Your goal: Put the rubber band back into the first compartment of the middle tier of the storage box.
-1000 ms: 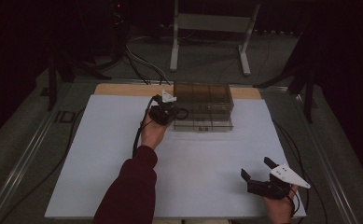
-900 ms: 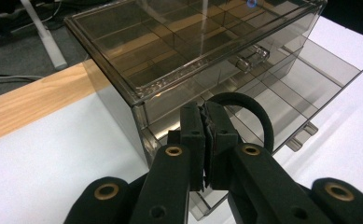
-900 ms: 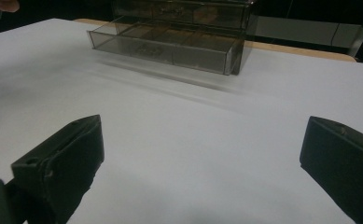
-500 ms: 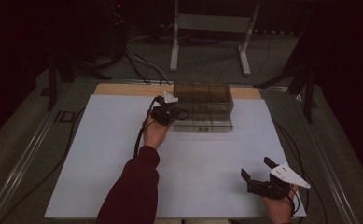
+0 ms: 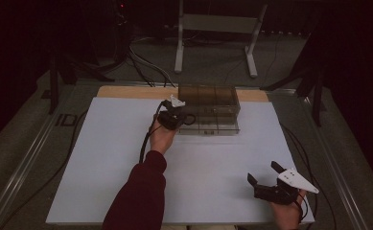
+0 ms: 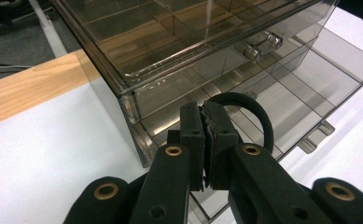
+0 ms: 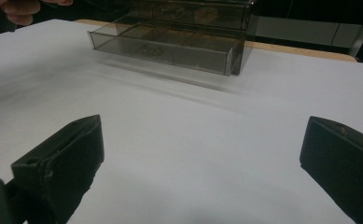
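Observation:
A smoky clear drawer box [image 5: 207, 98] stands at the far middle of the white mat, its lower drawer [image 5: 215, 126] pulled out toward me. My left gripper [image 5: 181, 118] is at the drawer's left end, shut on a black elastic ring [image 6: 259, 117]. In the left gripper view the jaws [image 6: 206, 135] pinch the ring above the divided drawer [image 6: 291, 93], under the shut upper drawer's handle [image 6: 262, 44]. My right gripper [image 5: 263, 172] rests low near the mat's front right corner, open and holding nothing. Its view [image 7: 202, 135] looks across bare mat to the box [image 7: 179, 44].
The white mat [image 5: 107, 158] covers a wooden tabletop [image 5: 126, 91] that shows along the far edge. A cable [image 5: 145, 141] trails from the left gripper beside a dark red sleeve [image 5: 138, 196]. A stand's metal legs [image 5: 179, 52] rise behind the table.
My left gripper with the ring has edged slightly right, toward the open drawer. The right gripper has stayed put.

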The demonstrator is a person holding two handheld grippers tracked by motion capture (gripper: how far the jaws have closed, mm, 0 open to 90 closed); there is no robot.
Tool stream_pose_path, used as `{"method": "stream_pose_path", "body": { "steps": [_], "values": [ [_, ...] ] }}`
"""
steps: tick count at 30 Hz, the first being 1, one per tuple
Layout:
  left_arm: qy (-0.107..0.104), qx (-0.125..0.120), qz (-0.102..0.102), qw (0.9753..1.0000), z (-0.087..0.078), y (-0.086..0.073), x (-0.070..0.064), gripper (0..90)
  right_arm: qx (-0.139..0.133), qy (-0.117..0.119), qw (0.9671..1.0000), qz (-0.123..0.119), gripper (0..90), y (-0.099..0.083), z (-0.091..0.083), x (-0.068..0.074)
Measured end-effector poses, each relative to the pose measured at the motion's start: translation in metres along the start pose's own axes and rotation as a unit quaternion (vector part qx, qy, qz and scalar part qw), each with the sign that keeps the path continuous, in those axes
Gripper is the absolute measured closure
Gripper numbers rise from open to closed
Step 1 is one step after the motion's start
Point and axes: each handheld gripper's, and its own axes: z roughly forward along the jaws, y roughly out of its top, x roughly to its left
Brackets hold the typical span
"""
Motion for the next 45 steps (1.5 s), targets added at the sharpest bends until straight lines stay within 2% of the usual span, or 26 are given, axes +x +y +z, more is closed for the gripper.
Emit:
{"method": "stream_pose_path", "body": {
  "steps": [28,41,43,45],
  "values": [
    [0.004,0.012,0.003,0.9999,0.010,-0.003,-0.004,88.6,0.000,0.001,1.0000,0.000,0.1,0.000,0.000,0.000],
    [0.012,0.031,0.003,0.9995,0.018,-0.007,-0.005,87.6,0.000,0.002,1.0000,0.001,0.1,0.000,0.000,0.000],
    [0.007,0.035,0.000,0.9994,0.019,-0.008,-0.005,82.9,-0.001,0.002,1.0000,0.000,0.1,0.000,0.000,0.000],
    [0.004,0.033,0.001,0.9995,0.017,-0.009,-0.006,72.8,-0.001,0.002,1.0000,0.001,0.1,0.000,0.000,0.000]
  ]
}}
